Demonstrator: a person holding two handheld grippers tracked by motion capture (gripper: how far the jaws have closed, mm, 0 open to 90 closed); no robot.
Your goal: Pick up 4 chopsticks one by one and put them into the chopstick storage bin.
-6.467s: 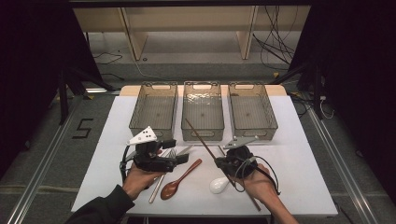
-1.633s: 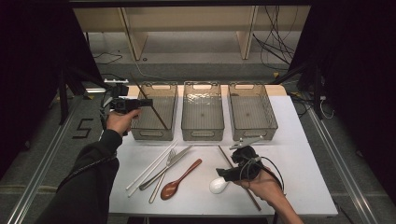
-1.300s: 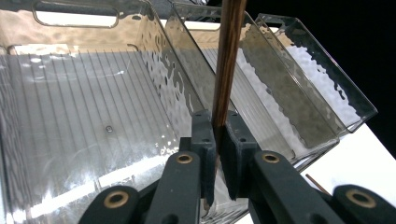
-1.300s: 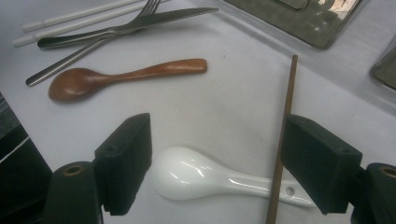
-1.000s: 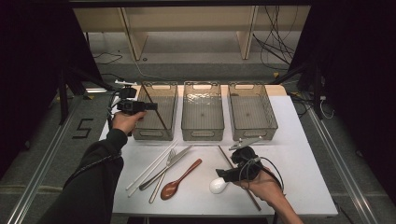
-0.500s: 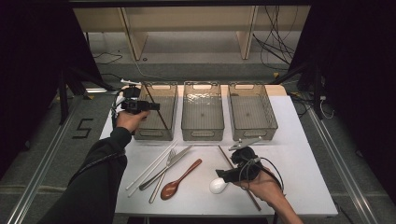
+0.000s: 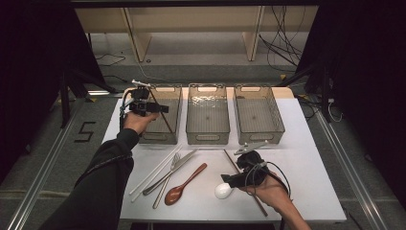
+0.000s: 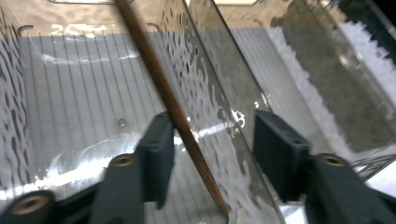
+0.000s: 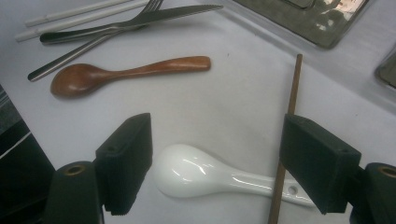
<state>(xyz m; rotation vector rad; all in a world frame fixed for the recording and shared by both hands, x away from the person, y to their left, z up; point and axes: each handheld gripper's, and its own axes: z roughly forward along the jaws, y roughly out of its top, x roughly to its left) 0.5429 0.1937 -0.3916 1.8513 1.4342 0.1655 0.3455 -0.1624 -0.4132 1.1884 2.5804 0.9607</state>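
Over the far-left bin (image 7: 163, 115), the left gripper (image 7: 160, 108) has just been opening its jaws; they now stand apart with the brown chopstick (image 8: 168, 100) loose between them, leaning against the bin's wall, its tip down inside. That release suggests this chopstick is delivered, where half a second ago it was clamped. Nearer, at the desk's (image 7: 316, 158) right, the right gripper (image 9: 215, 172) hovers with jaws apart over the white spoon (image 9: 201, 176) and second chopstick (image 9: 287, 140)
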